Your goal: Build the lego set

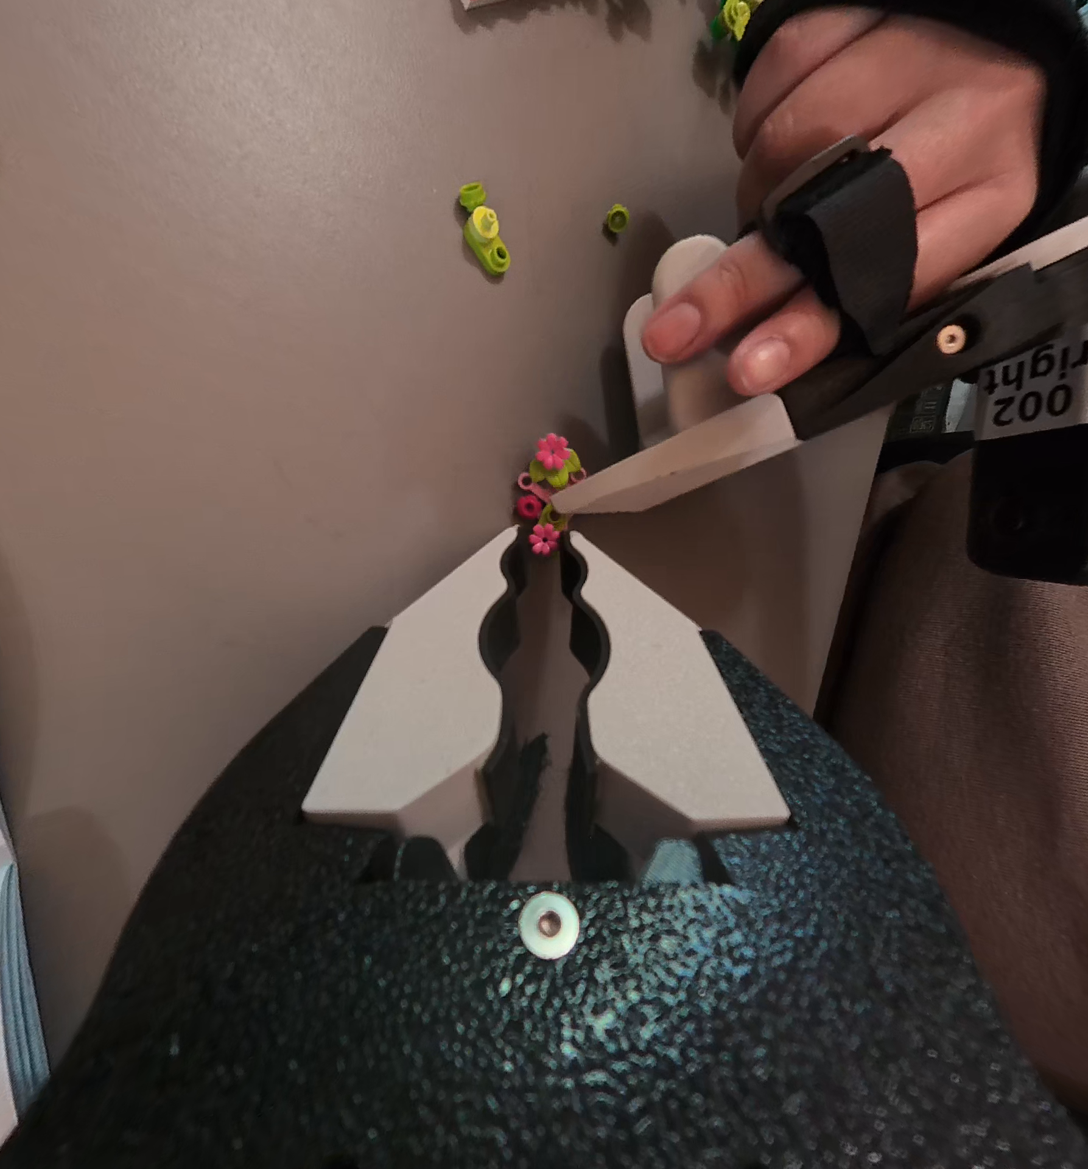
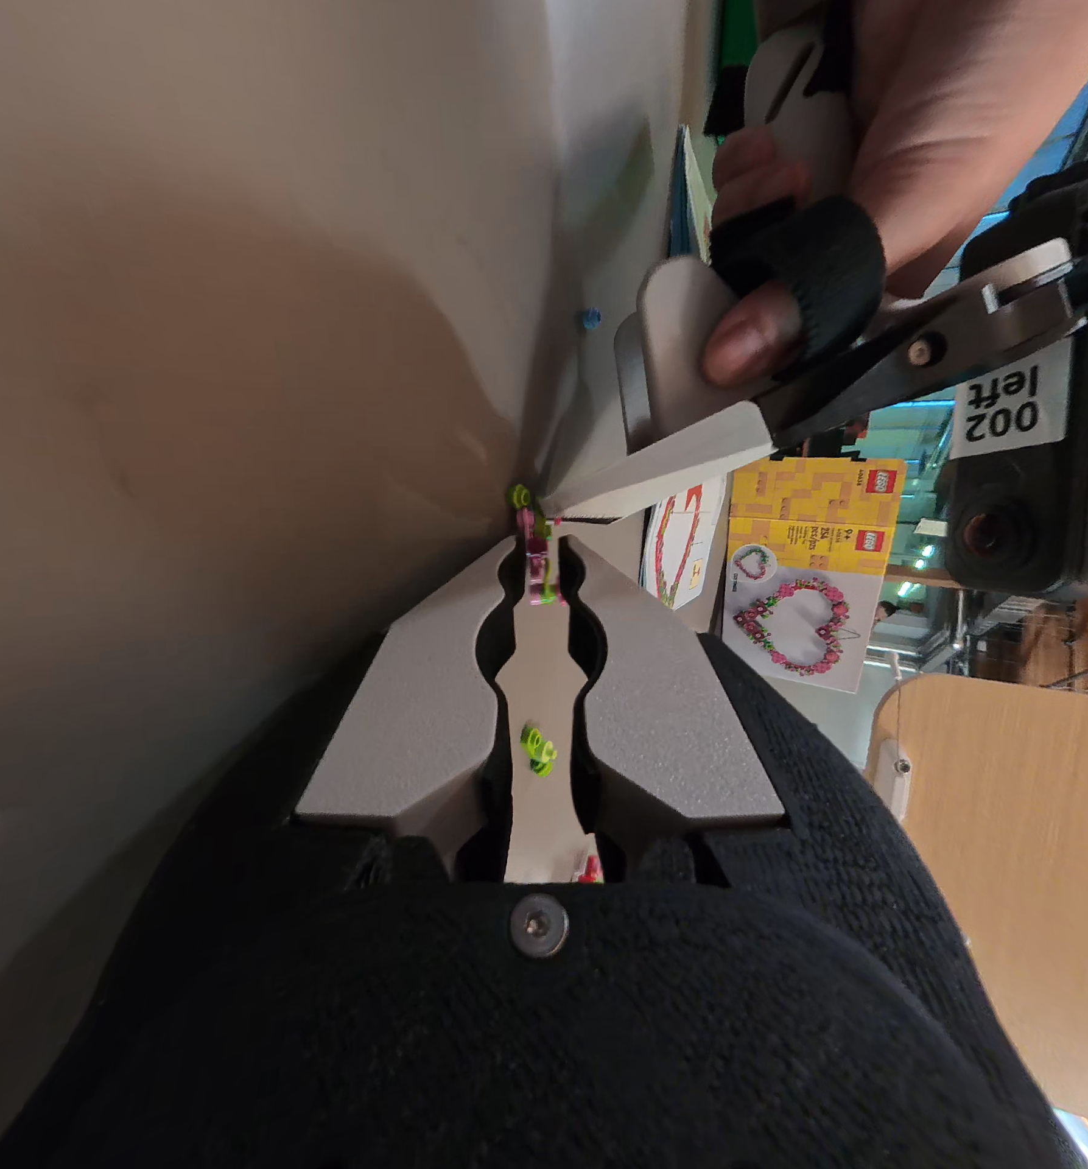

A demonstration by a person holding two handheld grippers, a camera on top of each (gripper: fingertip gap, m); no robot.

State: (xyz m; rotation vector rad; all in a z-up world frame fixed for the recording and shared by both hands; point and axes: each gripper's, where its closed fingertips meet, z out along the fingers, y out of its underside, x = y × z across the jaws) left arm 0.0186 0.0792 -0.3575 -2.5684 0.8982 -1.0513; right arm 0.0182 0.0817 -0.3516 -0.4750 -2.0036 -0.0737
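Left wrist view shows a small flower cluster [image 1: 546,493] of pink blossoms, lime-green leaves and a dark pink round stud, sitting right at the tips of both tools above the grey tabletop [image 1: 244,379]. The left gripper [image 1: 542,536] is narrowed to a slim gap, its tips pinching the lowest pink blossom of the cluster. The right gripper [image 1: 557,503] comes in from the right, held by a hand [image 1: 876,190] in a black strap, with its pale tip touching the cluster's green leaf; whether it is clamped I cannot tell. Farther off on the tabletop lie loose lime-green pieces [image 1: 485,233]. In the right wrist view the cluster [image 2: 538,556] is blurred between that gripper's tips, and a yellow box [image 2: 813,569] stands at the right.
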